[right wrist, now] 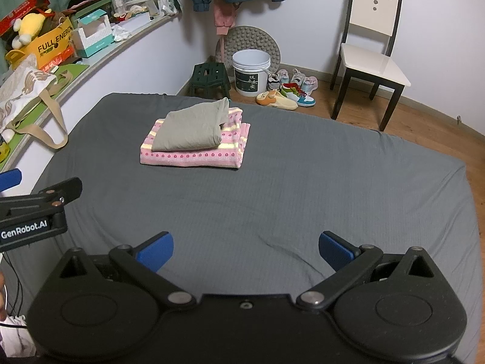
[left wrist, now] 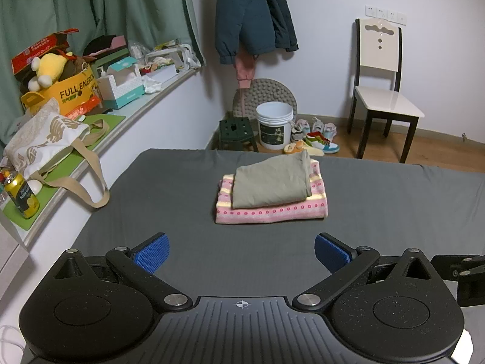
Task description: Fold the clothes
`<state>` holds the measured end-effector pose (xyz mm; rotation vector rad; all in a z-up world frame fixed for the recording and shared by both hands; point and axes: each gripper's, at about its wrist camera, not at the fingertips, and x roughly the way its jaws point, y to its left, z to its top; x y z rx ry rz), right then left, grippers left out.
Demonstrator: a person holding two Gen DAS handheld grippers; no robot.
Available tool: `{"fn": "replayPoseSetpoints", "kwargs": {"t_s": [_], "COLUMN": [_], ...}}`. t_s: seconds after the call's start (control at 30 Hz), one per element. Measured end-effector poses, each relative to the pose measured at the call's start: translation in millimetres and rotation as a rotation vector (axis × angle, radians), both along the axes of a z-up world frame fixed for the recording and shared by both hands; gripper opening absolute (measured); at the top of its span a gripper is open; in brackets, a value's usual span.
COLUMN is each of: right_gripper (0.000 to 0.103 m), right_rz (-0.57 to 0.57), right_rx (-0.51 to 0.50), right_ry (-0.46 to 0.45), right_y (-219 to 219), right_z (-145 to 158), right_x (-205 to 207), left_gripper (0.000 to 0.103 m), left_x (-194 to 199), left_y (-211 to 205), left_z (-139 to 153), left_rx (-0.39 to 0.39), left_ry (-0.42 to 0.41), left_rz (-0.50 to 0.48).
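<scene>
Both grippers hover above the grey bed sheet (left wrist: 151, 188) with nothing between their blue pads: the left gripper (left wrist: 241, 253) has its jaws spread wide, and the right gripper (right wrist: 245, 250) is spread just as wide. Ahead of them, near the far edge of the bed, lies a folded olive garment (left wrist: 271, 183) stacked on a folded pink patterned garment (left wrist: 272, 212) (the olive one sits toward the back of the pink one). Both grippers are well apart from the stack.
</scene>
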<state>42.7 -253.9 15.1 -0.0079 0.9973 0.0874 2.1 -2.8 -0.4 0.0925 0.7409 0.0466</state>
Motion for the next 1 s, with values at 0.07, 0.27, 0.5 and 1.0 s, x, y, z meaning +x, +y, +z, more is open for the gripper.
{"fn": "replayPoseSetpoints", "kwargs": {"t_s": [0.07, 0.27, 0.5, 1.0], "right_gripper": [0.103, 0.103, 0.103, 0.103], "right_rz": [0.002, 0.003, 0.009, 0.038], "right_rx": [-0.003, -0.005, 0.004, 0.018], "right_ry": [0.0, 0.001, -0.012, -0.096], "right_y": [0.1, -0.8, -0.3, -10.3], "right_z": [-0.5, -0.9, 6.4, 35.9], "right_x": [-0.6, -1.7, -5.0, -25.4], "left_gripper": [0.102, 0.102, 0.102, 0.102], "left_x": [-0.3, -0.7, -5.0, -31.1], "left_y": [0.3, 0.9, -3.2, -30.2], "left_z": [-1.4, -1.7, 0.1, 21.4], "left_rx": [0.003, 0.007, 0.017, 0.139], "left_ry": [-0.001, -0.002, -0.012, -0.149], "left_rz": [-0.001, -0.001, -0.007, -0.084]}}
